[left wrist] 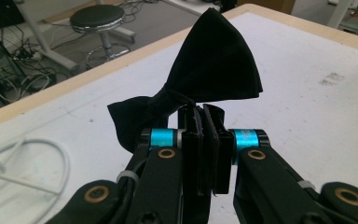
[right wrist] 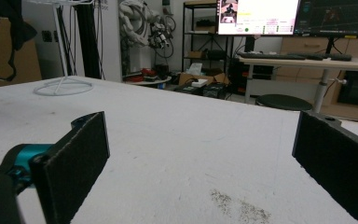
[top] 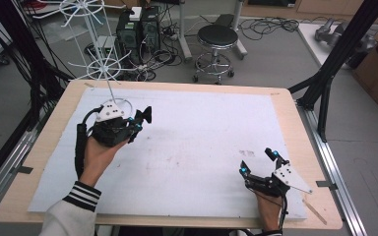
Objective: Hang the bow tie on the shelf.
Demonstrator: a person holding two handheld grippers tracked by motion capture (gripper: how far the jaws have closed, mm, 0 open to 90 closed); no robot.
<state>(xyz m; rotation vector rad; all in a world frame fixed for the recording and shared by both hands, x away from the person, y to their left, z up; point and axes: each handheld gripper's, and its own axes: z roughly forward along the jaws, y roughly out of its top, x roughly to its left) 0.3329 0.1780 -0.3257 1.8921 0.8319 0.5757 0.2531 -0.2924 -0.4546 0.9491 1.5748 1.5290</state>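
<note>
Cabled lab floor with a round black stool (top: 217,37) lay beyond the table's 12 o'clock edge. White sheet-covered wooden table (top: 192,147) carried a white wire rack stand (top: 109,66) at 11 o'clock. Left gripper (top: 139,120), at 10 o'clock beside the stand's ring base, had its jaws pressed together on a black fabric bow tie (left wrist: 205,79), lifted off the sheet. Right gripper (top: 258,161), at 4 o'clock, rested low with jaws spread wide apart, holding nothing.
</note>
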